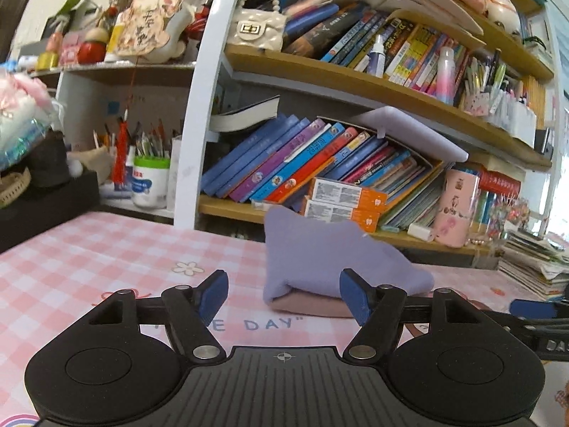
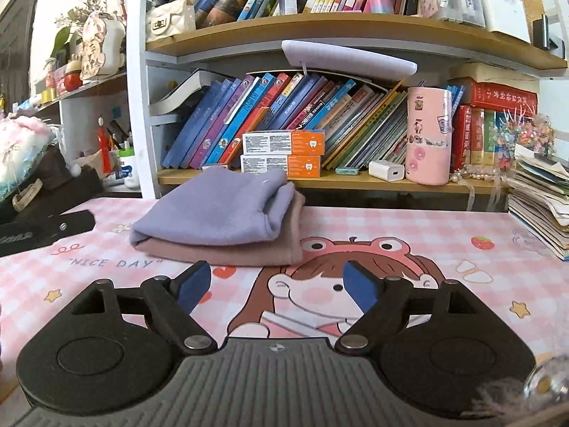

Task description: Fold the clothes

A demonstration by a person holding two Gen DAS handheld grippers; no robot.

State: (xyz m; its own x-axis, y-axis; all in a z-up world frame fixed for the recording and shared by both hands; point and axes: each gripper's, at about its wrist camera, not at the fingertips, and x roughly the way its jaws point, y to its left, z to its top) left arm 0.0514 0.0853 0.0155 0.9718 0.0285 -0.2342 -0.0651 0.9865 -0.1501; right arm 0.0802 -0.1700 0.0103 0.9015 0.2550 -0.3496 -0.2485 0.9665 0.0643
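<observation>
A folded lilac cloth [image 2: 217, 213] lies on top of a folded dusty-pink cloth [image 2: 245, 253] on the pink checked desk mat [image 2: 409, 235]. The same stack shows in the left wrist view, lilac [image 1: 320, 252] over pink [image 1: 309, 304], just beyond the fingers. My left gripper [image 1: 284, 293] is open and empty, close in front of the stack. My right gripper [image 2: 275, 286] is open and empty, a little short of the stack's near edge. The left gripper's body [image 2: 42, 229] shows at the left of the right wrist view.
A bookshelf [image 2: 355, 179] packed with books, orange boxes [image 2: 284, 153] and a pink cylinder [image 2: 428, 135] stands behind the mat. A pile of papers [image 2: 540, 206] sits at the right. A dark box [image 1: 46, 199] with clutter sits at the left.
</observation>
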